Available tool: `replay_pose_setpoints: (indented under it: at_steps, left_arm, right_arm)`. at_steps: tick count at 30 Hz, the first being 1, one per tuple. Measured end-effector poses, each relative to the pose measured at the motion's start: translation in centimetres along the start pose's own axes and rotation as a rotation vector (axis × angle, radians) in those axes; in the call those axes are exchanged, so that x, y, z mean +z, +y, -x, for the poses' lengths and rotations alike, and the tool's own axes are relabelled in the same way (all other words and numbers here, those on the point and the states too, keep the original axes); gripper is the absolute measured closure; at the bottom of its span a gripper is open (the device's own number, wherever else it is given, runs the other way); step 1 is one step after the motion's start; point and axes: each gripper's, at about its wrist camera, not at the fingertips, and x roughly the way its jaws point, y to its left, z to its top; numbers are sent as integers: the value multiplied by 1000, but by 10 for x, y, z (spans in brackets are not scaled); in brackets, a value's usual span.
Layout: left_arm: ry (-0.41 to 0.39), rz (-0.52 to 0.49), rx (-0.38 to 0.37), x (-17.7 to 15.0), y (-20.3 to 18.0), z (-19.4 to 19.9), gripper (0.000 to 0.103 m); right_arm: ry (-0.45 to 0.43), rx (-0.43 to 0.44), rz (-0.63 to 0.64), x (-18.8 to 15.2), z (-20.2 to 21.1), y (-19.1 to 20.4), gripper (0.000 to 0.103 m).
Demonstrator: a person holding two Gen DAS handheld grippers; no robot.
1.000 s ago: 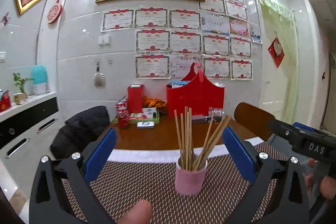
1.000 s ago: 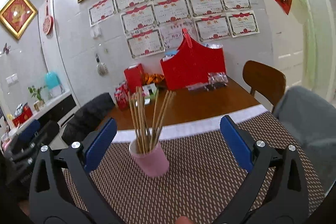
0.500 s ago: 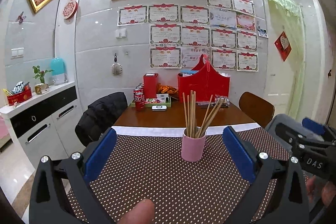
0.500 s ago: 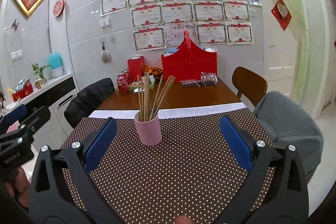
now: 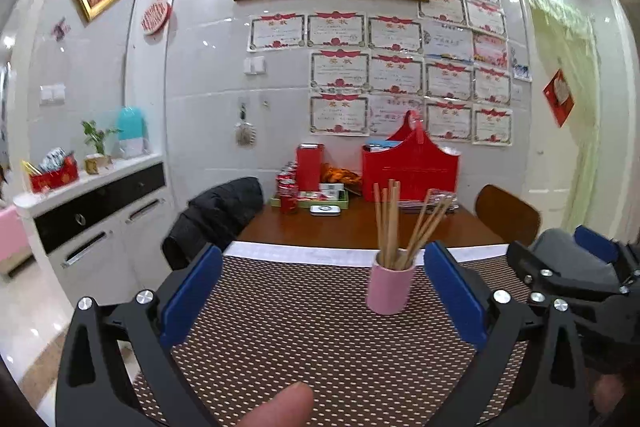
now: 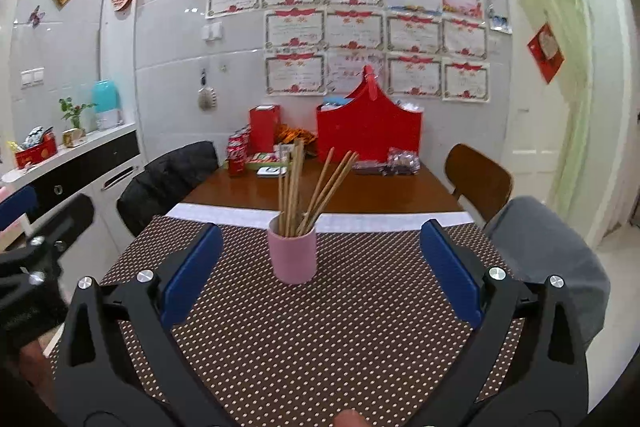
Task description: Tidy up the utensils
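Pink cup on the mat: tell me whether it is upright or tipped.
Upright. The pink cup stands on its base on the dotted mat, with the chopsticks rising from its open top.

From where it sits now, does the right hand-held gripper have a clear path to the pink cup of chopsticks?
Probably yes. The right hand-held gripper is open and empty, and the pink cup stands upright just ahead between its fingers. Only bare dotted mat lies between them; the left hand-held gripper stays off to the side.

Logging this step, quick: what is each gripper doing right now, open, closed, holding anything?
Left gripper: jaws open, holding nothing.
Right gripper: jaws open, holding nothing.
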Motion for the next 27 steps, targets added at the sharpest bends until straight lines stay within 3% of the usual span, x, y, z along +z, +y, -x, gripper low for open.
replay_pose_setpoints:
  at_steps: [15,27]
  left_arm:
    - [-20,-26,18,-3,-11,5,4]
    - [-14,18,29,-1,-1,1,4]
  right_arm:
    - [-1,-6,-26,-1,5,-6,6]
    - [-1,0,-20,-1,6,-1,6]
